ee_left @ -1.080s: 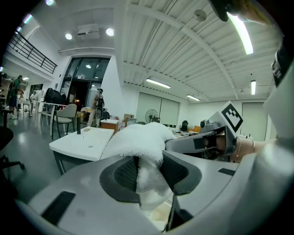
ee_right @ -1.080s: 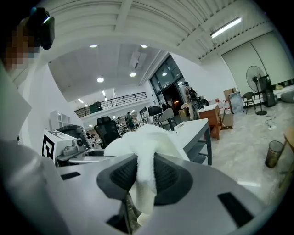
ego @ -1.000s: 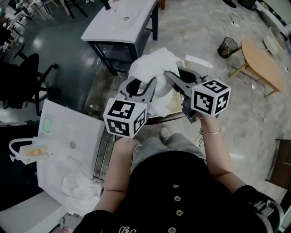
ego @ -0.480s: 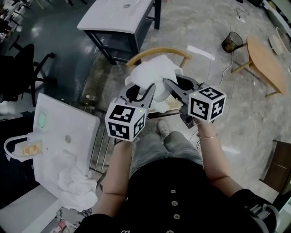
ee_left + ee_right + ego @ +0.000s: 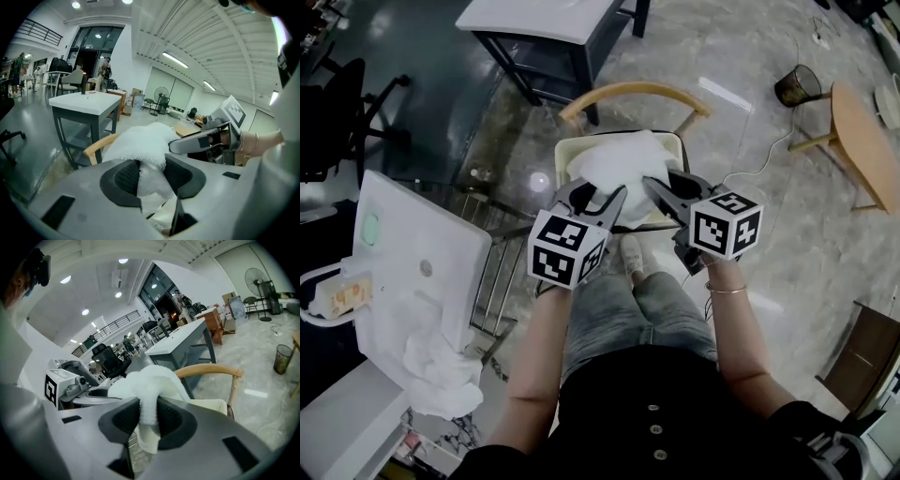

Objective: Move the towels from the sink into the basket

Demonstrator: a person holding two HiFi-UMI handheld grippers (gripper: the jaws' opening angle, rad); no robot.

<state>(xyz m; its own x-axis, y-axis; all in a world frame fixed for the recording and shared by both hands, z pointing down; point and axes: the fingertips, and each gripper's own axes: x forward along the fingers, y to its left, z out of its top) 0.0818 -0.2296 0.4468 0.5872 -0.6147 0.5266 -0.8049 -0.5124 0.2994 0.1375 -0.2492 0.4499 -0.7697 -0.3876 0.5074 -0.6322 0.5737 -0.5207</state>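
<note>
Both grippers hold one white towel (image 5: 619,161) between them, just above a cream basket (image 5: 566,152) that rests on a wooden chair (image 5: 628,91). In the left gripper view my left gripper (image 5: 151,176) is shut on a fold of the towel (image 5: 140,140). The right gripper (image 5: 149,418) likewise pinches a bunched strip of the towel (image 5: 151,380). In the head view the left gripper (image 5: 614,202) and right gripper (image 5: 652,187) sit side by side at the towel's near edge. Another white towel (image 5: 441,361) lies in the white sink (image 5: 422,234) at the left.
A grey table with a white top (image 5: 544,19) stands behind the chair. At the right are a wire bin (image 5: 797,84) and a round wooden table (image 5: 862,141). A black office chair (image 5: 337,112) is at the far left. The person's legs are below the grippers.
Both grippers have sunk with the towel, from up in the air down to just over the basket on the chair. Their grip on the towel is unchanged.
</note>
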